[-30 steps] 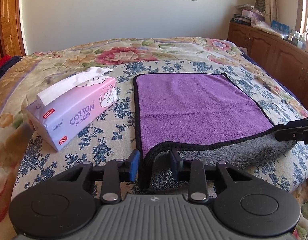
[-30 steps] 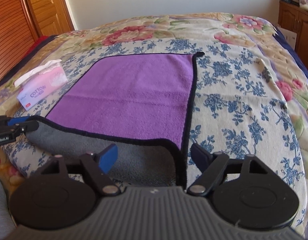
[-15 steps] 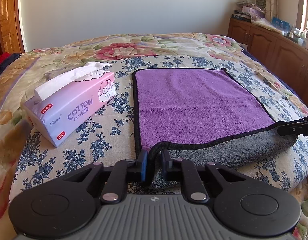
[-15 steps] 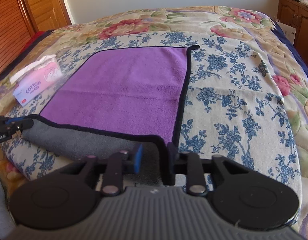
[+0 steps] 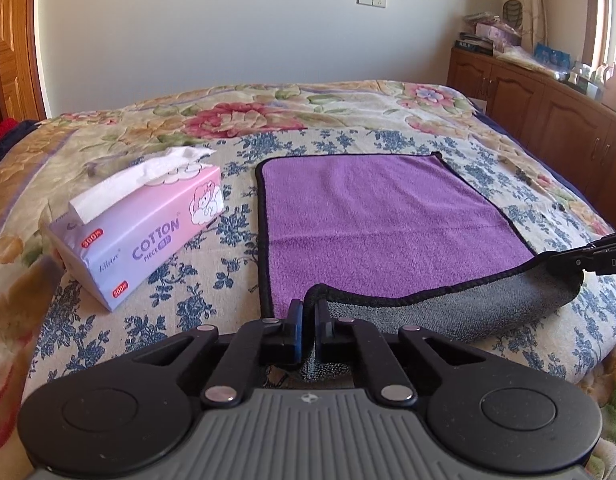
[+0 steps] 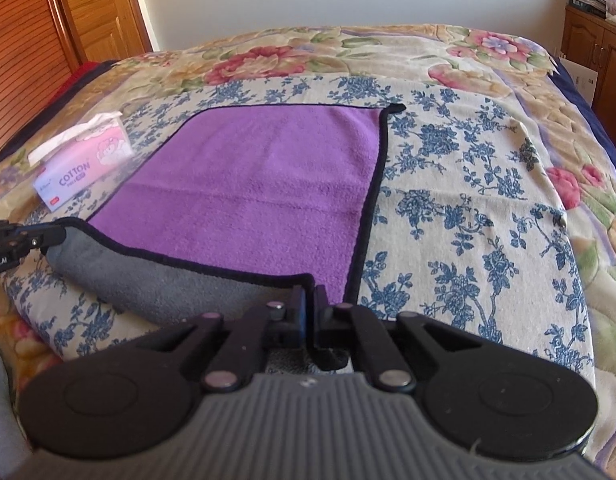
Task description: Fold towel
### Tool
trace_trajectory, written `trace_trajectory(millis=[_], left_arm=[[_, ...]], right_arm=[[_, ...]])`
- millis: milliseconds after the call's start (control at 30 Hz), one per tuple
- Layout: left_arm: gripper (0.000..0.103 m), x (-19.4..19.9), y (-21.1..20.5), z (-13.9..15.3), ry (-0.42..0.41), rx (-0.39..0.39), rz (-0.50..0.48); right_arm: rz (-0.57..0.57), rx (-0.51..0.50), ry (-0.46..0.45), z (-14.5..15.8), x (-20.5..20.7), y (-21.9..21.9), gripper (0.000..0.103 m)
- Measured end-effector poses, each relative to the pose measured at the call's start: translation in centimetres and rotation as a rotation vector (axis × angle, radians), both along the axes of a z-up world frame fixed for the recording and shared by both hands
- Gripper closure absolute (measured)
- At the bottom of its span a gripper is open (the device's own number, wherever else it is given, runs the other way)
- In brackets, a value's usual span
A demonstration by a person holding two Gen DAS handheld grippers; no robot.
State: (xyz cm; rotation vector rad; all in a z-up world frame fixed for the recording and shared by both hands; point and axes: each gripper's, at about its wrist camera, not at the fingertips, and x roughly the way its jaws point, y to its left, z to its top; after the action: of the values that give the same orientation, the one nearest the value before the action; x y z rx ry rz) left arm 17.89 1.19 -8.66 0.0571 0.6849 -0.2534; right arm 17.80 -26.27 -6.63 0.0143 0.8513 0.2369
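A purple towel with black trim and a grey underside lies on the flowered bedspread; it also shows in the right wrist view. Its near edge is lifted, so the grey side shows. My left gripper is shut on the towel's near left corner. My right gripper is shut on the near right corner. The right gripper's tip shows at the right edge of the left wrist view, and the left gripper's tip at the left edge of the right wrist view.
A pink tissue pack lies on the bed left of the towel, also in the right wrist view. Wooden cabinets stand along the bed's right side. A wooden door is at the far left.
Both grippers went from open around the towel's near corners to shut on them. They have risen, lifting the near edge and showing more grey underside.
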Motion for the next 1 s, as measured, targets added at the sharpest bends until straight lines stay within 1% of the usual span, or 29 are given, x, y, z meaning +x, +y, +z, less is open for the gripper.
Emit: trace_trajectory(millis=[367, 633, 867, 1000], left_arm=[[0.097, -0.2, 0.1, 1.0, -0.034, -0.027, 0.002], [0.097, -0.1, 0.4, 1.8, -0.060, -0.058, 0.013], [0.097, 0.2, 0.4, 2.4, -0.080, -0.073, 0.019], [0.097, 0.5, 0.3, 2.6, -0.086, -0.068, 0.021]], right_arm=[[-0.011, 0.020, -0.051, 0.8, 0.0, -0.3, 0.099], [-0.015, 0.033, -0.108, 1.7, -0.1, -0.5, 0.099], [-0.009, 0.038, -0.143, 2.3, 0.4, -0.6, 0.099], [0.004, 0.031, -0.154, 2.3, 0.7, -0.5, 0.099]])
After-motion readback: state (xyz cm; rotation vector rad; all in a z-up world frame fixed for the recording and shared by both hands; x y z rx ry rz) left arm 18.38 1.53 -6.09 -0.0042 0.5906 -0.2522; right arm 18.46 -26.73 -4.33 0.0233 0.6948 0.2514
